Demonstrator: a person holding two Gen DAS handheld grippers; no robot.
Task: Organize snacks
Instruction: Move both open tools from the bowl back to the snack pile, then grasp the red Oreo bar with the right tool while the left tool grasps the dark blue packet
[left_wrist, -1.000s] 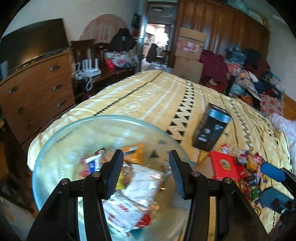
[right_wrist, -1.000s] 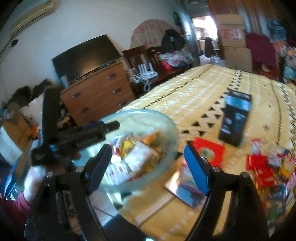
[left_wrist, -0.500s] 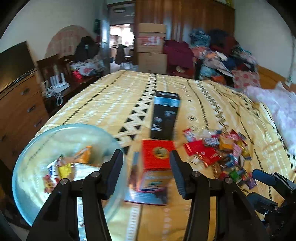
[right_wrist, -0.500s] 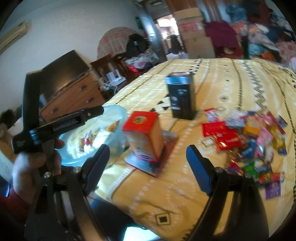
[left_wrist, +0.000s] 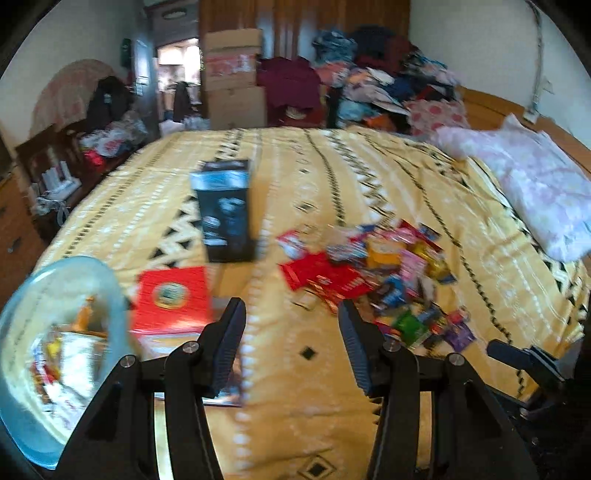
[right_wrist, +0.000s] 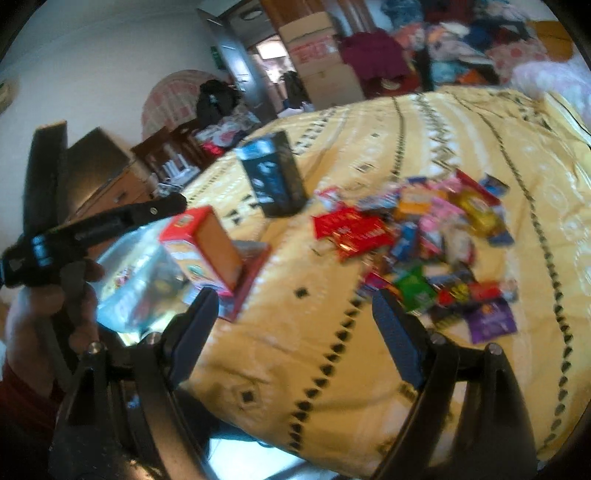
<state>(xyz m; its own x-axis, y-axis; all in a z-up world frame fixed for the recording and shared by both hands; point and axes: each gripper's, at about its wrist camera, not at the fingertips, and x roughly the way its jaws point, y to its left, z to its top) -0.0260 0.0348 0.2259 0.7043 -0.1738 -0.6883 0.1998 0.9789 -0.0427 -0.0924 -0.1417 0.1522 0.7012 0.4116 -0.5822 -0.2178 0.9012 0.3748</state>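
The snacks (left_wrist: 380, 273) lie in a loose, colourful heap on the yellow bedspread (left_wrist: 295, 387), to the right of the middle in both views, and some packets are already inside the glass bowl (left_wrist: 22, 369) that sits at the near left corner of the bed. My judgement is that the bowl is kept at this corner so that both hands can reach it easily from where the person stands, while the heap waits further in. The left gripper (left_wrist: 291, 347) has its fingers apart with nothing between them – only bedspread shows in the gap. The right gripper (right_wrist: 291, 328) is opened wider; its jaws have just been opening, and nothing is between them either. Both grippers point down toward the bed, with the heap ahead and a little to the right, so the next step is probably to take one more packet from the heap. A red box (right_wrist: 201, 247) stands beside the bowl on something flat, and a black box (left_wrist: 225, 210) stands upright behind it, well apart from the heap; perhaps they are containers for sorting, but this I cannot confirm. About writing – the pictures are blurred, and no brand or label can be read on any packet or box.
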